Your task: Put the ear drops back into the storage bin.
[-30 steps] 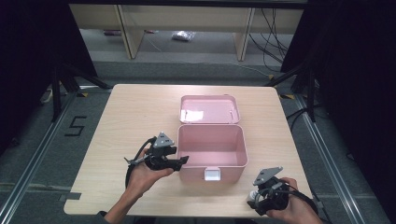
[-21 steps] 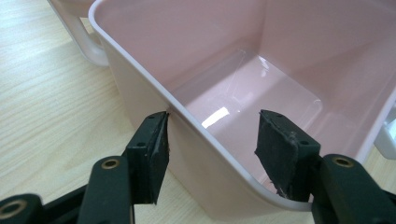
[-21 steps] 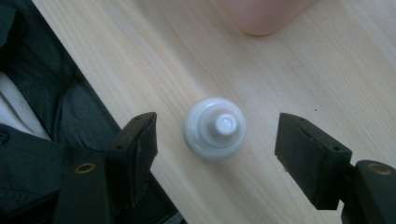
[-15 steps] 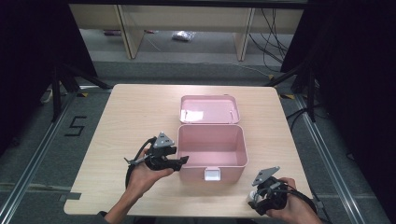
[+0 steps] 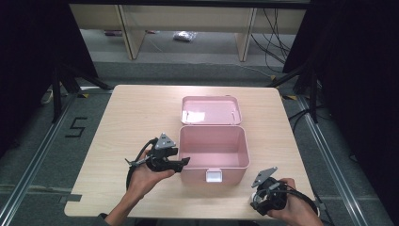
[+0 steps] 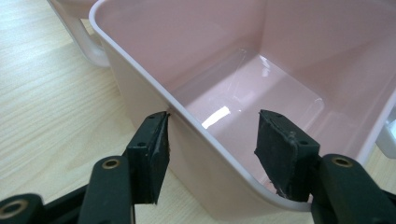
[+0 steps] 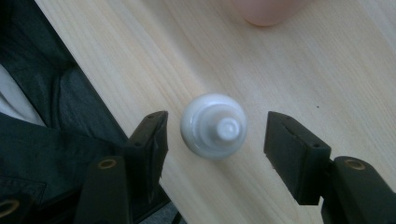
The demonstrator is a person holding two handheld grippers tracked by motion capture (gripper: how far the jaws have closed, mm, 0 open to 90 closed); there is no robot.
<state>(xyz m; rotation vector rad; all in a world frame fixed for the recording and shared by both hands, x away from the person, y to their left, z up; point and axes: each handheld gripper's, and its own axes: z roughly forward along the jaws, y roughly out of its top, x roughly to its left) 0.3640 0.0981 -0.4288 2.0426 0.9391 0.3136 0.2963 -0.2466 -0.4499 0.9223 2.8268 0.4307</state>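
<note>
A pink plastic box (image 5: pixel 235 172) stands open mid-table, its lid (image 5: pixel 211 110) lying back behind it. My left gripper (image 5: pixel 185 162) is at the box's front left corner. In the left gripper view the gripper (image 6: pixel 212 135) stands open astride the box wall (image 6: pixel 196 163), one pad just outside the rim and the other inside the empty box. My right gripper (image 5: pixel 256 197) hovers at the table's near right edge. A small white bottle (image 7: pixel 219 128) stands upright between its jaws. The right gripper (image 7: pixel 217 135) has just been closing, and gaps remain on both sides of the bottle.
The table's front edge (image 7: pixel 116 112) runs just beside the bottle, with the person's dark clothing (image 7: pixel 51 140) beyond it. A white latch (image 5: pixel 214 176) sits on the box's front wall. Shelving (image 5: pixel 188 19) stands past the far edge of the table.
</note>
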